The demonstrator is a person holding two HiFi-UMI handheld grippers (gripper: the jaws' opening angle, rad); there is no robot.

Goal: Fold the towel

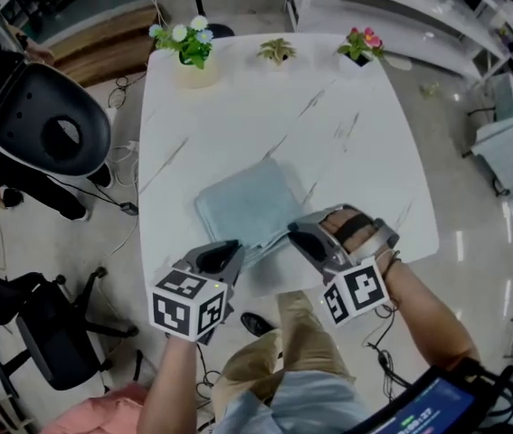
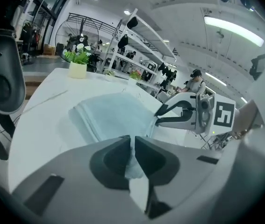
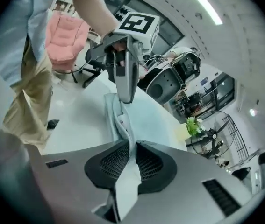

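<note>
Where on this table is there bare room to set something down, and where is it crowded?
Bare: the wide table band between the three potted plants and the towel, plus strips either side of the towel. Crowded: the near edge, where left tongs and right tongs pinch the towel.

A white, marble-veined surface (image 1: pixel 356 125) stands on a glossy pale floor (image 1: pixel 455 107), with three potted plants (image 1: pixel 186 48) along its far edge. Black chairs (image 1: pixel 30 116) sit to the left. White shelving (image 2: pixel 139 41), a large fan (image 2: pixel 78 24) and ceiling strip lights (image 2: pixel 232 29) lie beyond.
</note>
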